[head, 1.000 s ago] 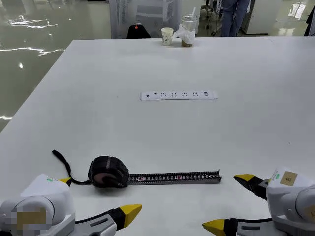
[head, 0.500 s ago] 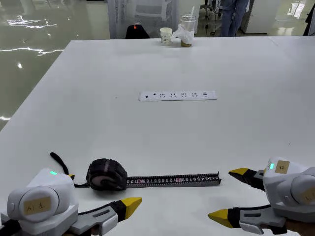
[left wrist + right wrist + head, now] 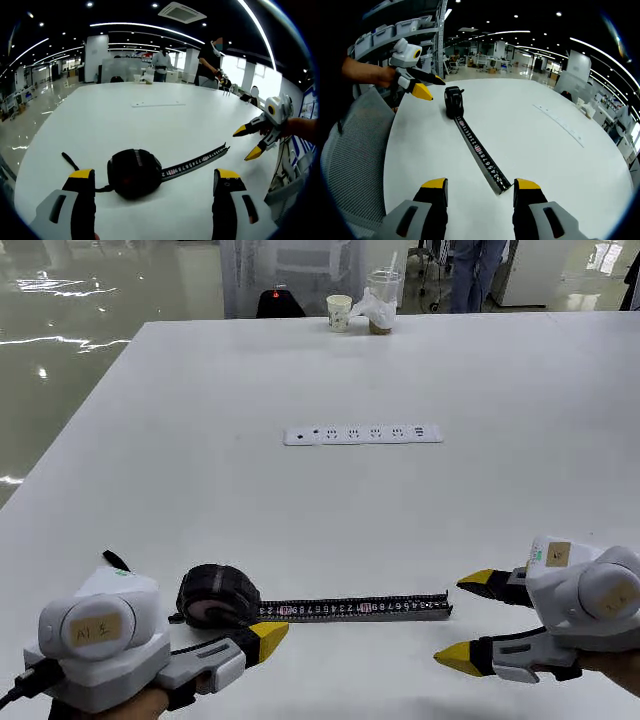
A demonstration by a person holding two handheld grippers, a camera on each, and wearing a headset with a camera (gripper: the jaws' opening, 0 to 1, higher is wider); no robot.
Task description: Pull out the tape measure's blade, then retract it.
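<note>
A black tape measure (image 3: 218, 595) lies on the white table (image 3: 330, 500), its dark blade (image 3: 355, 607) pulled out to the right and lying flat, with a black wrist strap (image 3: 113, 560) trailing left. My left gripper (image 3: 205, 625) stands open just in front of the case (image 3: 134, 171), one yellow tip on either side and not touching it. My right gripper (image 3: 466, 618) is open too, a little to the right of the blade's end hook (image 3: 501, 188), which lies between its jaws in the right gripper view.
A white power strip (image 3: 361, 434) lies mid-table. A paper cup (image 3: 339, 312) and a clear jar with crumpled paper (image 3: 381, 302) stand at the far edge. A person (image 3: 474, 270) stands beyond the table. A mesh chair (image 3: 355, 160) is beside the near edge.
Both grippers have risen into view and drawn closer to the tape measure, the left toward the case, the right toward the blade's end. The tape measure has not moved.
</note>
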